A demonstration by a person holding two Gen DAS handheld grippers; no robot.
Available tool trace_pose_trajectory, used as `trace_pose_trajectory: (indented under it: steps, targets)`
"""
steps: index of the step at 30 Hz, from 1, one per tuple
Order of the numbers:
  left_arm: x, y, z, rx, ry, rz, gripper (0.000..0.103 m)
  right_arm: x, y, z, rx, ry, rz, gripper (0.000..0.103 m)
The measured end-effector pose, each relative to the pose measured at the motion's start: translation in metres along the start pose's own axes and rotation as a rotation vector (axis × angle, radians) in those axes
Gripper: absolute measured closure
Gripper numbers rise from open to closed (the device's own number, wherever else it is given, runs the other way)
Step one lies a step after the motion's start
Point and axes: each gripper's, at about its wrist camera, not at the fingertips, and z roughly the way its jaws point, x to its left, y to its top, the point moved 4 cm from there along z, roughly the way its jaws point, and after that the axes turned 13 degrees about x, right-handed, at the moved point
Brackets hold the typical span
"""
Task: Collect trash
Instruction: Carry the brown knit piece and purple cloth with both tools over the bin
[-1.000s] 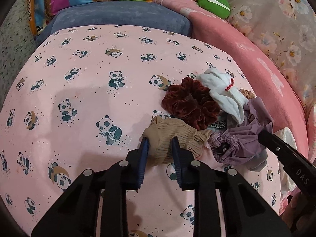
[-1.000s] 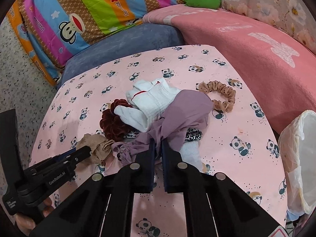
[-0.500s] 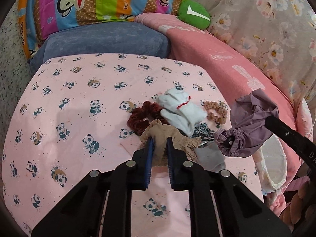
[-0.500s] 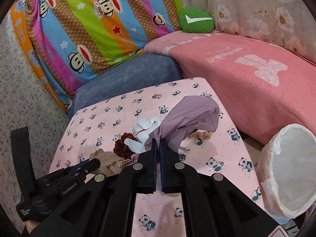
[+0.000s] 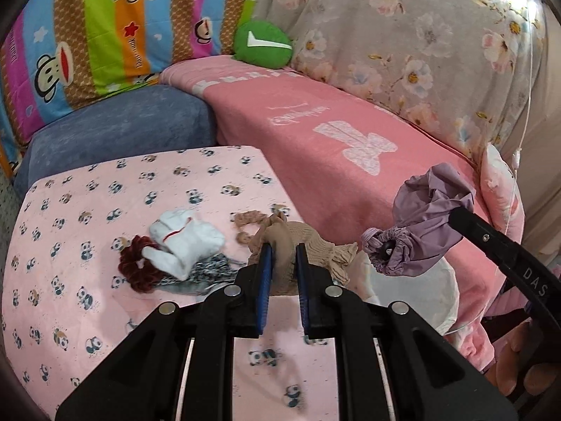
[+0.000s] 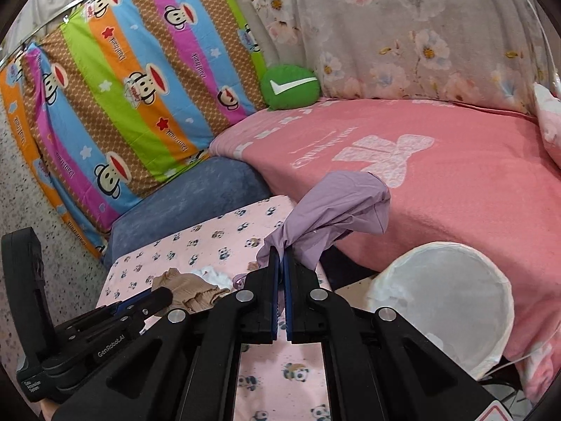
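Left wrist view: the beige sock [image 5: 280, 245] is clamped between the blue pads of the left gripper [image 5: 283, 251], whose jaws have just been closing, held clear of the panda-print table [image 5: 105, 315]. The right gripper [image 6: 280, 256] is closed on the purple cloth [image 6: 336, 207], beside and above the white-lined bin [image 6: 498, 280], which stands just off the table's edge. A white sock [image 5: 186, 242] and red scrunchie [image 5: 133, 270] lie on the table.

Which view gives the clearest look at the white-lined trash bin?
The right wrist view: the trash bin shows its whole round rim and white liner beside the pink panda table. In the left wrist view only part of it shows, behind the purple cloth and the left hand-held gripper.
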Motion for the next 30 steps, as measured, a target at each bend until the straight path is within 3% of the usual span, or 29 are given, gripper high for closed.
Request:
trace_pose_trajectory:
  steps: [7,14,21,30]
  targets:
    - [-0.078,0.005,0.014,0.01,-0.055,0.113,0.089,-0.078,-0.001,-0.036,-0.045,-0.069,0.098,0.099]
    - [-0.132,0.001,0.033,0.044,-0.093,0.19,0.089,-0.144,-0.012,-0.056,-0.047,-0.126,0.171,0.099]
    - [-0.169,-0.004,0.049,0.079,-0.106,0.238,0.088,-0.18,-0.023,-0.056,-0.019,-0.148,0.21,0.099]
    - [-0.191,-0.007,0.063,0.105,-0.107,0.256,0.086,-0.196,-0.03,-0.052,0.004,-0.146,0.222,0.099]
